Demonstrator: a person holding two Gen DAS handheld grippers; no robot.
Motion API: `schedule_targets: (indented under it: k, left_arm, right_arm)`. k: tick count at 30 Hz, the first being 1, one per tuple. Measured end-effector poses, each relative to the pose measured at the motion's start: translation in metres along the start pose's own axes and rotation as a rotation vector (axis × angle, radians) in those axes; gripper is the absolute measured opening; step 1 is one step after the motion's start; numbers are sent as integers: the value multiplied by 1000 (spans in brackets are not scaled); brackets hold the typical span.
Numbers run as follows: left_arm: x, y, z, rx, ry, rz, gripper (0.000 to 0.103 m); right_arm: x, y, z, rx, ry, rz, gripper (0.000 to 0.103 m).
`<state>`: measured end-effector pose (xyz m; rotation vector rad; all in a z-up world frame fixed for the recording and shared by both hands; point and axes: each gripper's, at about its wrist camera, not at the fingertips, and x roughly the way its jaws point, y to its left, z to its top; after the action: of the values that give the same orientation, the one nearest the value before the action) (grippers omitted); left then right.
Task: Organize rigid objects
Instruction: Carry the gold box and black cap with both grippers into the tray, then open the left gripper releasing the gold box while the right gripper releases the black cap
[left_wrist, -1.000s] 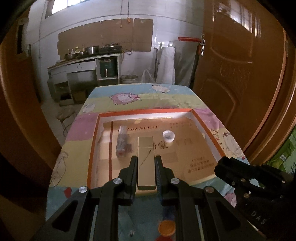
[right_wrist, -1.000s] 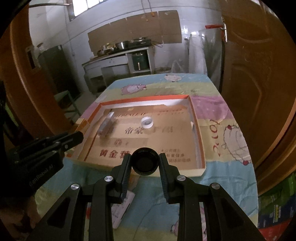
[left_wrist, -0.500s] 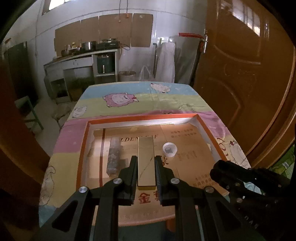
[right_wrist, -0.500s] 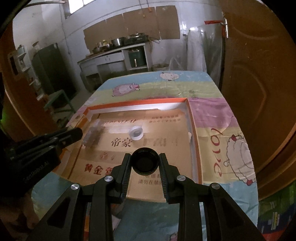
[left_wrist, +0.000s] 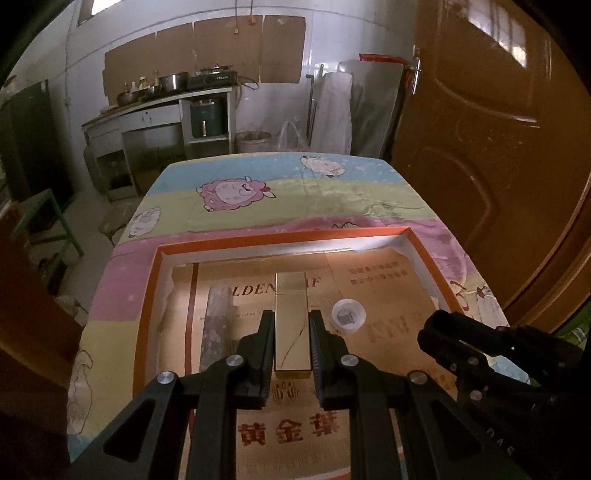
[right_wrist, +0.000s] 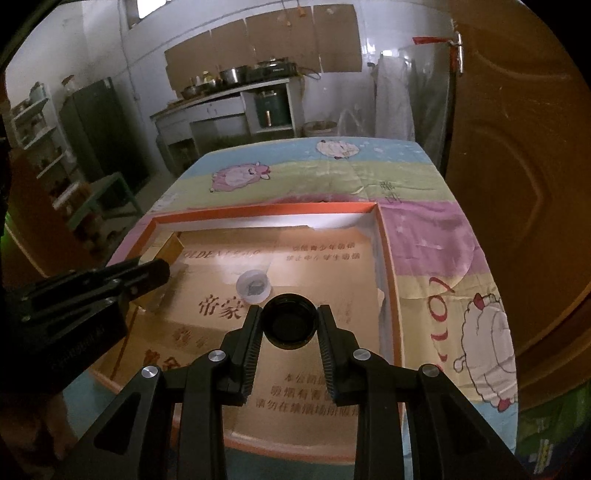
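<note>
My left gripper (left_wrist: 291, 325) is shut on a long gold rectangular box (left_wrist: 291, 314), held above the floor of a shallow orange-rimmed cardboard tray (left_wrist: 147, 295). In the right wrist view my right gripper (right_wrist: 290, 314) is shut on a black round cap (right_wrist: 290, 326), its hollow side facing the camera, over the same tray (right_wrist: 386, 258). On the tray floor lie a grey patterned bar (left_wrist: 218, 325) and a small clear round lid (left_wrist: 348, 316), the lid also visible just beyond the cap (right_wrist: 253, 286). The left gripper's body (right_wrist: 92, 291) shows at the left of the right view.
The tray sits on a table covered by a pastel sheep-print cloth (left_wrist: 295, 192). A brown door (left_wrist: 498, 147) stands close on the right. A green stool (left_wrist: 40, 218) is to the left, with a kitchen counter (left_wrist: 162, 110) against the back wall.
Both grippers have moved forward over the tray and slightly down, each still holding its object. The tray and its contents now fill more of both views.
</note>
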<state>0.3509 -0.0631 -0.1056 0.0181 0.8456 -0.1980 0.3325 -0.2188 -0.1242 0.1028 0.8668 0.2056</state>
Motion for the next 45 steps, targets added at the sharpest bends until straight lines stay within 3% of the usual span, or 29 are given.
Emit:
schedule_targets:
  k: [24,45]
  left_arm:
    - [48,-4,1,15,87,25,18]
    - [71,-2,-5,12,117,25,18]
  right_arm:
    - [45,-9,14,-9,68,-23,30]
    - [65,-8,9,-40,106,-40,31]
